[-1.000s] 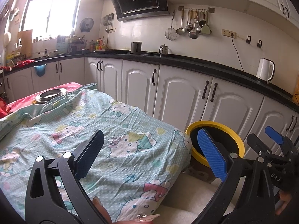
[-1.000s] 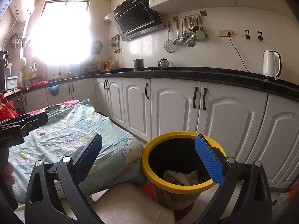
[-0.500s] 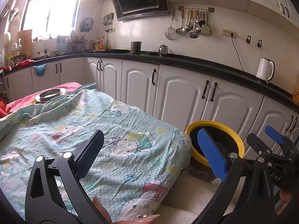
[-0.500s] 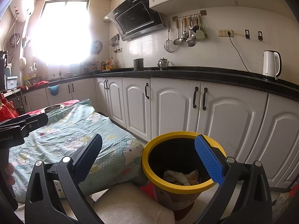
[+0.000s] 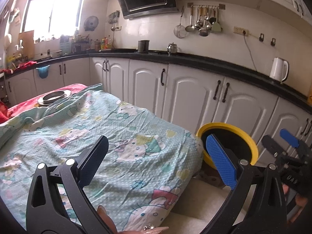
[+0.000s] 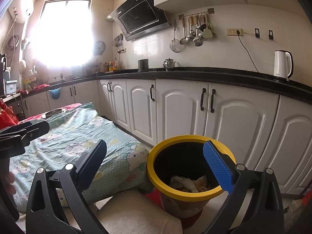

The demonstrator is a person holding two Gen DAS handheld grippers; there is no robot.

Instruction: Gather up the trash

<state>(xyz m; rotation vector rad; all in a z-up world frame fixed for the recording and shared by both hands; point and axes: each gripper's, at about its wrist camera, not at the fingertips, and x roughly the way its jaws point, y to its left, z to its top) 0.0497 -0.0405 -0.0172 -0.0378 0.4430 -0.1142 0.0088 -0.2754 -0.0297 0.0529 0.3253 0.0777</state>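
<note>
A yellow-rimmed trash bin [image 6: 187, 192] stands by the table's right end, with crumpled wrappers [image 6: 188, 183] inside. It also shows in the left wrist view [image 5: 251, 146]. My right gripper [image 6: 155, 162] is open and empty, held just above and in front of the bin. My left gripper [image 5: 158, 159] is open and empty over the table covered by a Hello Kitty cloth [image 5: 97, 136]. The right gripper also shows at the right edge of the left wrist view [image 5: 282, 144].
A metal dish [image 5: 55, 96] sits at the table's far end on red cloth. White cabinets [image 6: 195, 109] under a black counter run behind the bin. A white kettle [image 6: 282, 65] stands on the counter. A cream cushion [image 6: 136, 212] lies in front of the bin.
</note>
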